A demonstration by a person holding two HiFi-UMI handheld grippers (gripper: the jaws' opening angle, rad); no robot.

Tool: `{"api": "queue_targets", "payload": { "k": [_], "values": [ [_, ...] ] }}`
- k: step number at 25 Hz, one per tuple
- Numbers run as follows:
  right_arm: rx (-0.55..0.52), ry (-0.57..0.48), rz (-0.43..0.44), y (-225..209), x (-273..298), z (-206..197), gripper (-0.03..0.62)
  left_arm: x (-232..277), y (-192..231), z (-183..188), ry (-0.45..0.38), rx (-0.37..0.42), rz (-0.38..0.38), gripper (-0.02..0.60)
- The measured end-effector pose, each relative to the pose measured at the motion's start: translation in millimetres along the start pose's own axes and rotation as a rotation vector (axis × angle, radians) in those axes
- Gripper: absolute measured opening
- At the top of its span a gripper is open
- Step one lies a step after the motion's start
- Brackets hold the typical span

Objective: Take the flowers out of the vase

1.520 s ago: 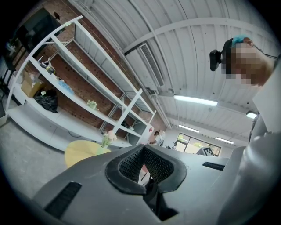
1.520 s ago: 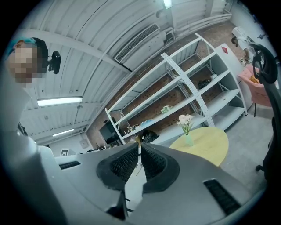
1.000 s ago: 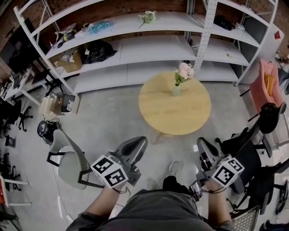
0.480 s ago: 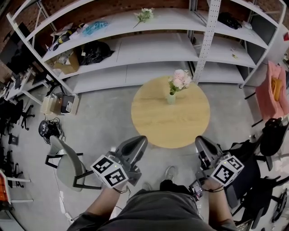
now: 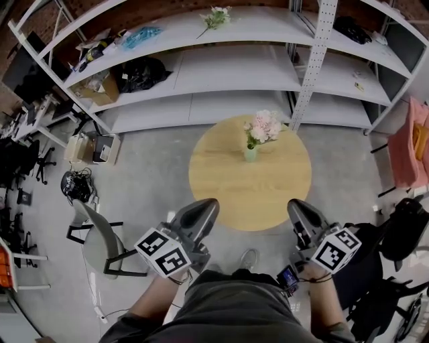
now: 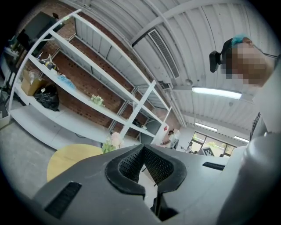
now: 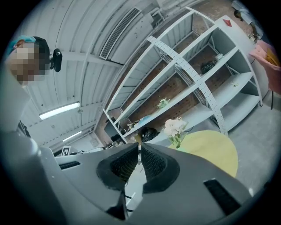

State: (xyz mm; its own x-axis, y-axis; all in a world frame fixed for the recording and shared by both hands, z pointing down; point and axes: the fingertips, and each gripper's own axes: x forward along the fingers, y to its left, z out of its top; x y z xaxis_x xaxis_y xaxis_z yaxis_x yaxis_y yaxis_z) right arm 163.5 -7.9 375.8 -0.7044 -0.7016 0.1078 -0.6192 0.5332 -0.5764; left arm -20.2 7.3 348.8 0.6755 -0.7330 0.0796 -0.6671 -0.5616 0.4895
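Observation:
A small pale green vase [image 5: 251,153] holding pink flowers [image 5: 263,126] stands on the far part of a round wooden table [image 5: 221,181]. Both grippers hang short of the table's near edge, well away from the vase. My left gripper [image 5: 202,210] points at the table's near left rim, its jaws shut and empty. My right gripper [image 5: 299,212] points at the near right rim, shut and empty too. The left gripper view shows the jaw tips [image 6: 143,148] meeting, with the flowers [image 6: 113,140] just beyond. In the right gripper view the flowers [image 7: 174,127] rise above the closed jaws [image 7: 139,145].
White metal shelving [image 5: 234,67] stands behind the table, with a loose flower sprig [image 5: 216,17] on its top shelf and a black bag [image 5: 142,72] lower down. A grey chair [image 5: 100,244] is at my left, black chairs [image 5: 395,234] at my right.
The table and vase have drawn nearer and slid lower and slightly left in the head view. Both grippers keep their places in the view, still shut.

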Motion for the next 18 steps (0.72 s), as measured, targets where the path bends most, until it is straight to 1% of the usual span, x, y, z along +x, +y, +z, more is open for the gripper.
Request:
{"api": "queue_targets", "payload": {
  "k": [4, 10, 13, 18],
  "values": [
    [0.012, 0.006, 0.004, -18.4, 6.0, 6.6, 0.017, 20.6, 3.2, 3.2, 0.009, 0.013, 0.007, 0.009],
    [0.024, 0.026, -0.012, -38.8, 21.0, 9.8, 0.017, 41.3, 15.9, 7.5, 0.018, 0.003, 0.007, 0.009],
    [0.032, 0.030, -0.024, -45.6, 34.2, 11.1, 0.017, 47.8, 29.5, 9.9, 0.026, -0.009, 0.001, 0.009],
    [0.022, 0.036, -0.054, -50.8, 69.3, 11.4, 0.017, 57.0, 64.1, 21.8, 0.038, -0.024, -0.020, 0.009]
  ]
}}
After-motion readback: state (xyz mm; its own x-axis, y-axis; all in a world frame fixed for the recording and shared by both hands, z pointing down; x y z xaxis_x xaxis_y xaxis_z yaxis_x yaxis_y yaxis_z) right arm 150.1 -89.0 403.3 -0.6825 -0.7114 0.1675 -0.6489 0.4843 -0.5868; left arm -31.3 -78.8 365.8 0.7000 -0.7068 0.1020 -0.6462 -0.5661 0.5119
